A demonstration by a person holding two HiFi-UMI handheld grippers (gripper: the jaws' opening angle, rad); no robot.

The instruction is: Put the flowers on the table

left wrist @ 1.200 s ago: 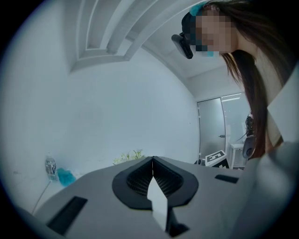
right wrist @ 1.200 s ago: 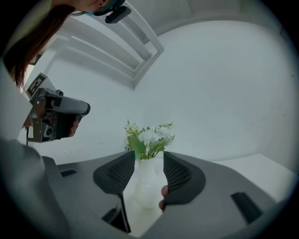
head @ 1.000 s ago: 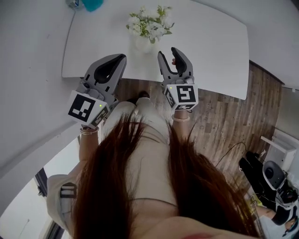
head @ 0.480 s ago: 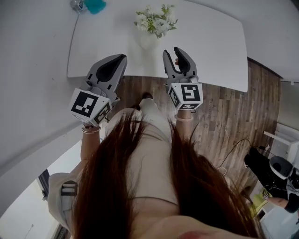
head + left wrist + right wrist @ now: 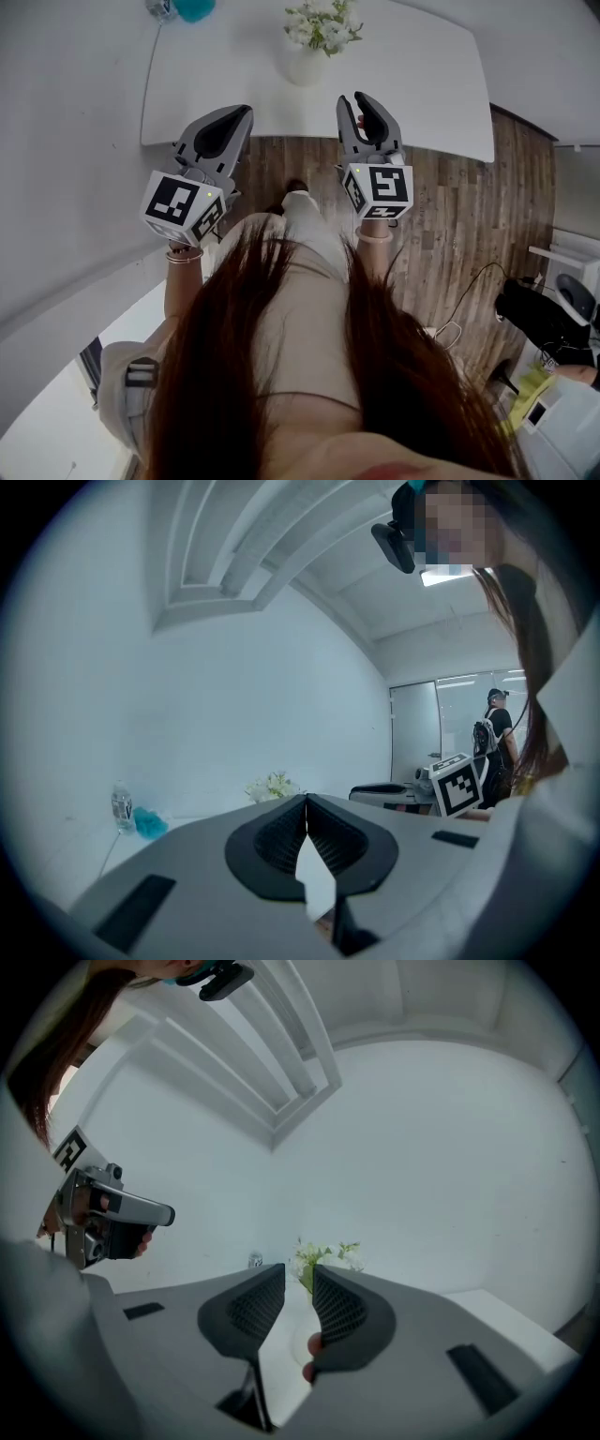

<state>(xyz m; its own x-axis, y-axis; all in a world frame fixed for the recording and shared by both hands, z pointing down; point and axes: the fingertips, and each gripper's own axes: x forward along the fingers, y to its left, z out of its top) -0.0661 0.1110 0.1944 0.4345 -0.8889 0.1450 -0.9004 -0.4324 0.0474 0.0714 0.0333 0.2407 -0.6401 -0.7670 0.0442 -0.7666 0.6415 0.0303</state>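
Note:
White flowers (image 5: 322, 23) stand upright in a white vase (image 5: 307, 66) on the white table (image 5: 422, 84), near its far edge. Both grippers hang short of the table's near edge, apart from the vase. My left gripper (image 5: 239, 112) is shut, tips touching, with nothing in it (image 5: 306, 799). My right gripper (image 5: 361, 101) has just been closing; a narrow gap remains between its jaws and nothing is in it (image 5: 298, 1274). Past both sets of jaws the flowers (image 5: 323, 1258) show small in the distance (image 5: 272, 787).
A clear bottle (image 5: 159, 7) and a teal object (image 5: 194, 7) sit at the table's far left corner. Wooden floor (image 5: 450, 216) lies under the grippers. A white wall (image 5: 66, 141) runs along the left. Dark equipment (image 5: 553, 328) stands at the lower right.
Both grippers have drawn back from either side of the vase to short of the table's edge. The right jaws have narrowed. The flowers stay on the table.

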